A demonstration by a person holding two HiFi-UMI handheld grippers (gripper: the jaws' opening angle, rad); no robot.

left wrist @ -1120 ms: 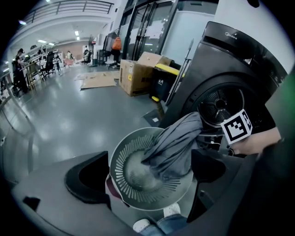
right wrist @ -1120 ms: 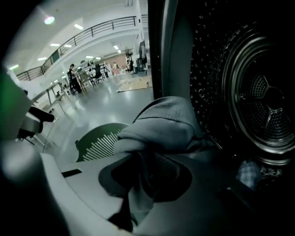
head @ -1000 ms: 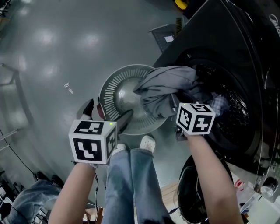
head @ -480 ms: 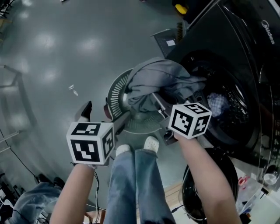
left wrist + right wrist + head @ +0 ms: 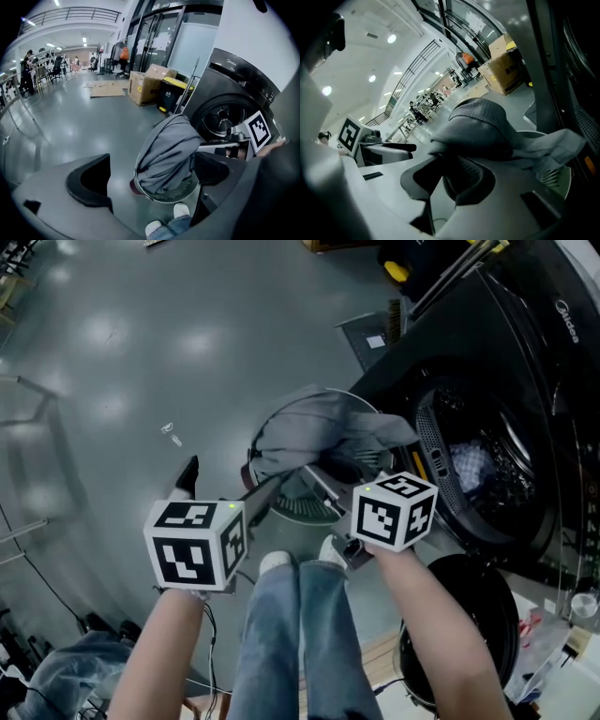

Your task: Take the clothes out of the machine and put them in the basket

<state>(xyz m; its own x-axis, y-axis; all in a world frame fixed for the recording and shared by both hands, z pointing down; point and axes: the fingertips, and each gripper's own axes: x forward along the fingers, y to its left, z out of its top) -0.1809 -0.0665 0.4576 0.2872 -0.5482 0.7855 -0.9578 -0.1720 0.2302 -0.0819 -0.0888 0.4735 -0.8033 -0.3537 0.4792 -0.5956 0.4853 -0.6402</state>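
Observation:
A grey garment (image 5: 319,432) hangs over the round slatted basket (image 5: 281,509) on the floor, a tail of it trailing toward the dark front-loading washing machine (image 5: 525,381). My right gripper (image 5: 298,472) is shut on the garment's near edge, its jaws pinching the fabric (image 5: 483,122) in the right gripper view. My left gripper (image 5: 227,482) stands open just left of the basket, nothing between its fingers. In the left gripper view the garment (image 5: 168,150) drapes over the basket (image 5: 176,194). A checked cloth (image 5: 466,463) lies inside the drum.
The machine's round door (image 5: 459,615) hangs open at lower right. The person's jeans and white shoes (image 5: 281,563) stand right before the basket. Cardboard boxes (image 5: 147,86) and a yellow-lidded bin (image 5: 171,96) sit farther back on the grey floor.
My right gripper has drawn the grey garment out of the drum, leftward and up, so it now hangs over the basket. The left gripper has lifted a little, still open.

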